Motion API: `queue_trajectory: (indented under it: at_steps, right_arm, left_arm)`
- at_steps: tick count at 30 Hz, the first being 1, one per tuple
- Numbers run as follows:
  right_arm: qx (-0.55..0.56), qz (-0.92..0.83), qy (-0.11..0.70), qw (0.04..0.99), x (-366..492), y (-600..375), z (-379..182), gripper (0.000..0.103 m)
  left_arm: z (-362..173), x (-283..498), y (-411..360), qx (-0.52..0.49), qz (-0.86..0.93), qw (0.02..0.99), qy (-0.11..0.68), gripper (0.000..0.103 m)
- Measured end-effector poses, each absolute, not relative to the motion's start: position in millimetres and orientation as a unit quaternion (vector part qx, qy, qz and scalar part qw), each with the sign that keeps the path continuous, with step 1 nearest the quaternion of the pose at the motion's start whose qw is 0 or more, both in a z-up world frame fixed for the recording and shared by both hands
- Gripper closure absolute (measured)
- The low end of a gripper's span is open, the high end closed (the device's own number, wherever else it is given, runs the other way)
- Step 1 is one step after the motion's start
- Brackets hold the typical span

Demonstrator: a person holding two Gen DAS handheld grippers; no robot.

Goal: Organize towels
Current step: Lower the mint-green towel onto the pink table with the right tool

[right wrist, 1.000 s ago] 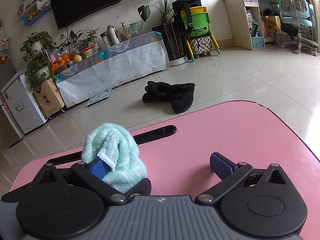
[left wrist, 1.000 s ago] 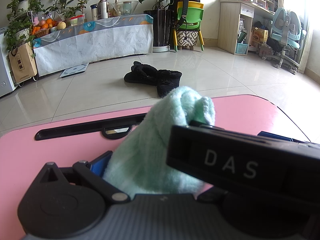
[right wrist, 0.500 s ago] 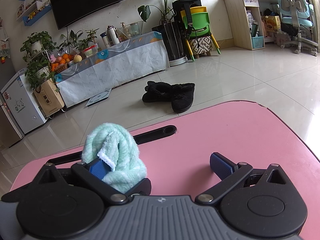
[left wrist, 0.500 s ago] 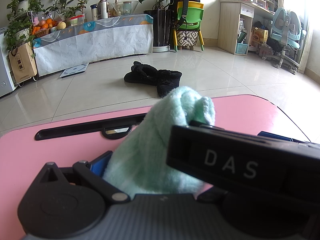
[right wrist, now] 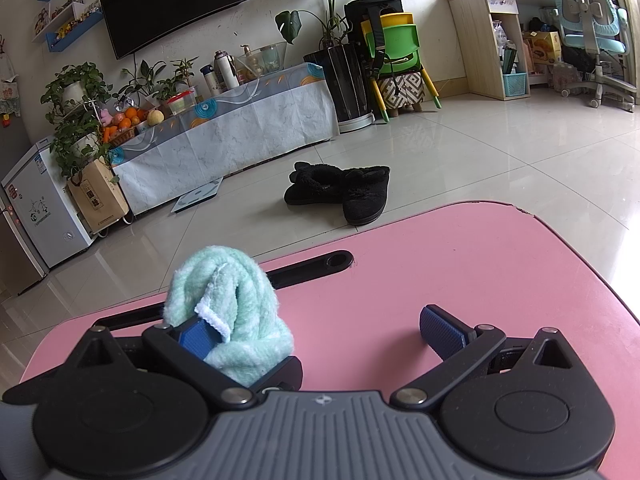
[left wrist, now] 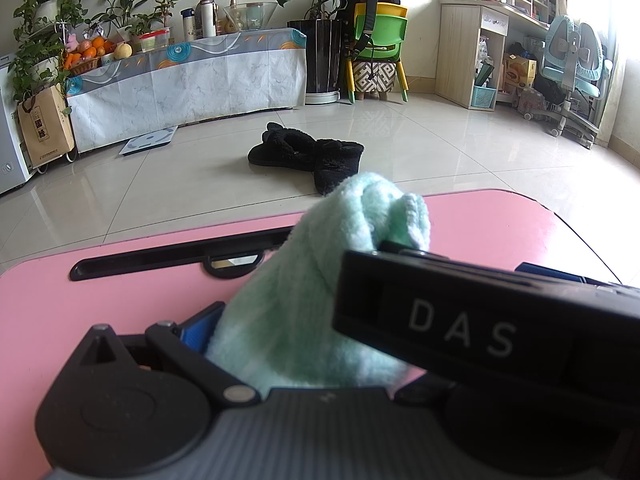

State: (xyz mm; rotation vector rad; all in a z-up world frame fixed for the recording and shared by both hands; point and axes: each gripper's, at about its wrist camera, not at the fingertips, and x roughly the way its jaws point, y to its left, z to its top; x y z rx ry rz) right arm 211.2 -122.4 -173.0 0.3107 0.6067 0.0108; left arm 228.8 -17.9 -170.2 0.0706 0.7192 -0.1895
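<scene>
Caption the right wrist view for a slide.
Open right hand-held gripper over pink table, rolled mint towel against its left finger.

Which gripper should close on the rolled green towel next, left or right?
Left. The towel stands mid-view in the left gripper, just inside its left finger. The right gripper is open over bare pink table, with the towel off at its own left finger.
</scene>
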Motion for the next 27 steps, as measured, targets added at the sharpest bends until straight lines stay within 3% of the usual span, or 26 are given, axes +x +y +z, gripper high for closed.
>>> queue_trajectory:
  at_steps: [8, 18, 27]
  right_arm:
    - [0.196, 0.019, 0.294, 0.935, 201, -133, -171, 0.0]
    - [0.167, 0.028, 0.405, 0.898, 220, -130, -154, 0.0]
    - [0.16, 0.051, 0.415, 0.894, 203, -121, -127, 0.003]
  left_arm:
    - [-170, 225, -15, 0.035, -0.1, 0.93, 0.352, 0.0]
    - [-147, 229, 0, 0.046, -0.08, 0.865, 0.493, 0.0]
    - [-126, 196, 23, 0.051, -0.046, 0.861, 0.504, 0.0]
